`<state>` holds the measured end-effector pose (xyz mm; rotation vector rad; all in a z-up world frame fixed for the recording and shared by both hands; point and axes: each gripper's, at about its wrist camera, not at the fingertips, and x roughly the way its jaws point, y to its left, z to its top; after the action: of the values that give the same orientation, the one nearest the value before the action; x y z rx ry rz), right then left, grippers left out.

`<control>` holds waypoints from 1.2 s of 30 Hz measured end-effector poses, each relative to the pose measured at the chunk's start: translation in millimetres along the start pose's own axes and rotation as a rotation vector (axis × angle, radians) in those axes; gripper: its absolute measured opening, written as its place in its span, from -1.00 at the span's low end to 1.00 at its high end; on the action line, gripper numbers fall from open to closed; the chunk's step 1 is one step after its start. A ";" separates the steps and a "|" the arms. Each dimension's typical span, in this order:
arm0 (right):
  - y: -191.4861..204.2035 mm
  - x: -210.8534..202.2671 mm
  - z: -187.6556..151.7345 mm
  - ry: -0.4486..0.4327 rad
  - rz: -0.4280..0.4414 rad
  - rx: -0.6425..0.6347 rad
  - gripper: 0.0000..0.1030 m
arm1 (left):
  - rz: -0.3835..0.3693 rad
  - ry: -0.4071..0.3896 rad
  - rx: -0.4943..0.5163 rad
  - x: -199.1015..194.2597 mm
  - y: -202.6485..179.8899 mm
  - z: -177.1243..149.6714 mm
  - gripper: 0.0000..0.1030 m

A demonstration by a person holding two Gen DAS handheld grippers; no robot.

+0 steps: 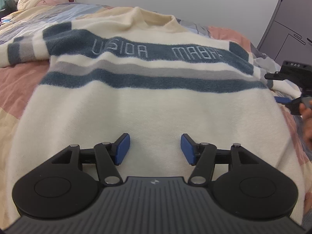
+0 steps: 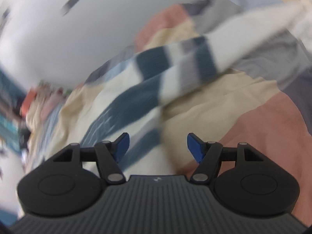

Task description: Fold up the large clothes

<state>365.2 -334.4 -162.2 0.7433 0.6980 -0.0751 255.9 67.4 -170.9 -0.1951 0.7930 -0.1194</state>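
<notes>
A fuzzy cream sweater with navy and grey stripes (image 1: 148, 105) lies flat on the patchwork quilted bed (image 1: 17, 81), both the left claw (image 1: 155, 149) and right claw (image 2: 158, 148) open and empty.

Left claw (image 1: 155, 149) and right claw (image 2: 158, 148), both with jaws apart, nothing between.

A cream sweater (image 1: 136, 105) with navy and grey stripes lies on a pink, cream and blue patchwork quilt (image 1: 17, 81).

One sweater (image 1: 136, 101), two tools (left (image 1: 155, 149), right (image 2: 158, 148)), one bedspread (image 1: 17, 81).
</notes>
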 end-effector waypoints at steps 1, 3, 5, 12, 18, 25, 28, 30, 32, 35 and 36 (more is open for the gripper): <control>-11.4 4.7 7.2 -0.027 -0.025 0.038 0.30 | -0.002 -0.001 -0.003 -0.3 0.6 -0.2 0.24; -34.2 10.4 19.5 -0.094 -0.056 0.113 0.30 | -0.007 -0.001 -0.012 -0.4 1.7 -0.3 0.24; -56.6 14.5 29.8 -0.144 -0.023 0.187 0.32 | -0.010 0.002 -0.014 0.2 2.8 0.3 0.24; -91.7 39.8 46.4 -0.202 0.082 0.289 0.33 | -0.013 -0.008 0.029 0.1 0.9 -2.6 0.26; -95.8 50.9 61.6 -0.305 0.121 0.301 0.34 | -0.018 -0.022 0.022 1.8 1.6 -4.0 0.30; -123.2 48.3 95.4 -0.464 0.200 0.331 0.33 | -0.042 -0.042 -0.019 4.2 6.2 -2.6 0.38; -135.3 50.0 115.7 -0.488 0.176 0.330 0.33 | -0.053 -0.055 -0.042 5.8 8.4 -0.7 0.40; -142.6 51.0 126.5 -0.507 0.145 0.315 0.33 | -0.057 -0.062 -0.055 5.4 9.3 0.0 0.40; -147.0 53.8 137.4 -0.520 0.103 0.275 0.32 | -0.057 -0.066 -0.051 5.2 9.2 -0.5 0.40; -144.6 63.5 145.9 -0.500 0.056 0.224 0.26 | -0.047 -0.079 -0.019 9.0 6.3 -1.5 0.40; -142.0 65.5 147.4 -0.507 0.028 0.208 0.20 | -0.041 -0.080 -0.013 10.8 4.9 -1.3 0.41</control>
<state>455.3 -523.6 -209.5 0.8886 0.1969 -0.3028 262.7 70.0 -180.3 -0.2270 0.7107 -0.1450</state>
